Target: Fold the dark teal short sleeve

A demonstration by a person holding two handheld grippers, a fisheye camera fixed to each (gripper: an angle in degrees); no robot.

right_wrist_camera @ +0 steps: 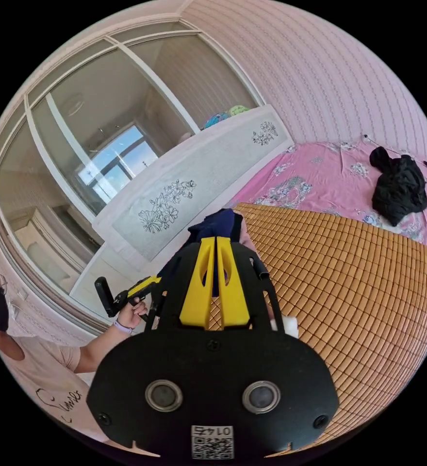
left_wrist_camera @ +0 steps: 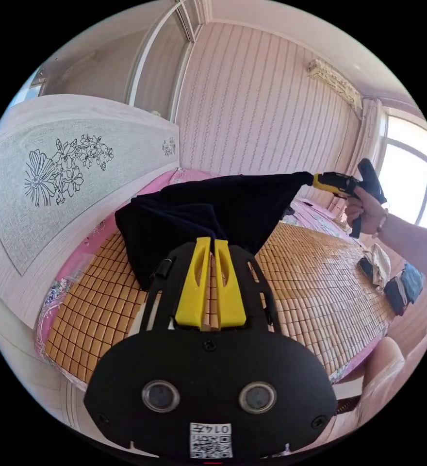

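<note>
The dark teal short sleeve shirt (left_wrist_camera: 208, 213) hangs stretched in the air over the bamboo mat (left_wrist_camera: 310, 286), its lower part draping onto the mat. My left gripper (left_wrist_camera: 212, 241) is shut on one edge of it, yellow jaws pressed together on the cloth. The right gripper (left_wrist_camera: 315, 180), held in a hand, pinches the far corner in the left gripper view. In the right gripper view my right gripper (right_wrist_camera: 217, 240) is shut on the shirt (right_wrist_camera: 218, 224), and the left gripper (right_wrist_camera: 148, 285) shows lower left, held in the person's hand.
A bed with a pink floral sheet (right_wrist_camera: 315, 174) lies under the mat (right_wrist_camera: 369, 291). A black garment (right_wrist_camera: 399, 187) lies bunched on the sheet. Folded clothes (left_wrist_camera: 393, 281) sit by the mat's edge. A pale headboard (left_wrist_camera: 77, 184) with a flower drawing and a window (left_wrist_camera: 412, 170) border the bed.
</note>
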